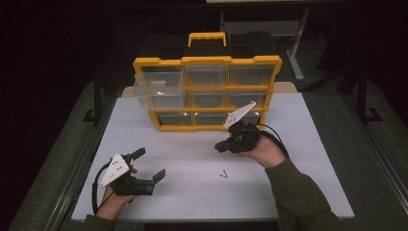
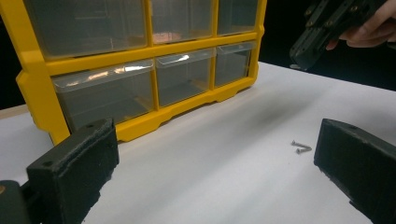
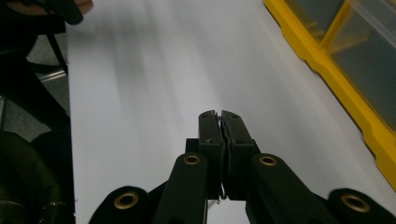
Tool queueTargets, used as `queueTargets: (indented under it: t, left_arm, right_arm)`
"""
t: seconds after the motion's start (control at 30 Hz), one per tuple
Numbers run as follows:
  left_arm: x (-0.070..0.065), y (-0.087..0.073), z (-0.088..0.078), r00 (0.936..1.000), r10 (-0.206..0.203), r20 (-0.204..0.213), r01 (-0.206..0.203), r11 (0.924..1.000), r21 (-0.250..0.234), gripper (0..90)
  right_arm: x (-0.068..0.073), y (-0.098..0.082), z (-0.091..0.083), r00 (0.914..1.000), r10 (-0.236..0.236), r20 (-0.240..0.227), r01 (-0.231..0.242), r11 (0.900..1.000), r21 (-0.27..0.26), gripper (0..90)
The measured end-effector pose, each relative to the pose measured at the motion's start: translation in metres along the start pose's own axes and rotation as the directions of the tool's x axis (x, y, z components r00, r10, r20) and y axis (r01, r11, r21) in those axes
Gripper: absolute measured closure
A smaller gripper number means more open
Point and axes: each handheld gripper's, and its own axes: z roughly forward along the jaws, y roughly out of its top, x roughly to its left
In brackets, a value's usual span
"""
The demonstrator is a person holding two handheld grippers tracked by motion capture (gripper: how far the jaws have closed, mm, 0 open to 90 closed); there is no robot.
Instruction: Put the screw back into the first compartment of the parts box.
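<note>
2 tongs are in view. Right tongs are clenched, jaws pressed together above the white tabletop; a thin metal sliver shows low between the jaws in the right gripper view, too small to identify. Left tongs are released, jaws wide apart and holding nothing. 2 small screws lie touching on the tabletop between both tongs. Yellow drawer organizer stands upright at the far edge, 1 upper-left drawer pulled out.

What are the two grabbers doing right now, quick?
Left gripper: open, nothing between its jaws, low over the white table.
Right gripper: closed; something thin seems pinched between its jaws, but what it is cannot be told.
</note>
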Motion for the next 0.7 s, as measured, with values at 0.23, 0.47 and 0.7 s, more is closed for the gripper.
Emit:
queueTargets:
  t: [0.23,0.47,0.7]
  left_arm:
    - [-0.001,0.0,0.0,0.9999,-0.016,-0.002,0.016,0.9999,-0.005,0.0]
    - [0.0,0.0,0.0,1.0,-0.004,0.0,0.004,1.0,0.0,0.0]
    - [-0.001,0.0,0.0,0.9998,-0.018,0.0,0.018,0.9998,-0.009,0.0]
  right_arm:
    - [-0.002,0.008,0.0,0.9995,-0.026,-0.018,0.025,0.999,-0.021,87.7]
    - [-0.003,0.015,-0.001,0.9992,-0.033,-0.024,0.033,0.999,-0.033,87.7]
    - [-0.001,0.028,-0.003,0.9978,-0.056,-0.035,0.055,0.998,-0.033,87.6]
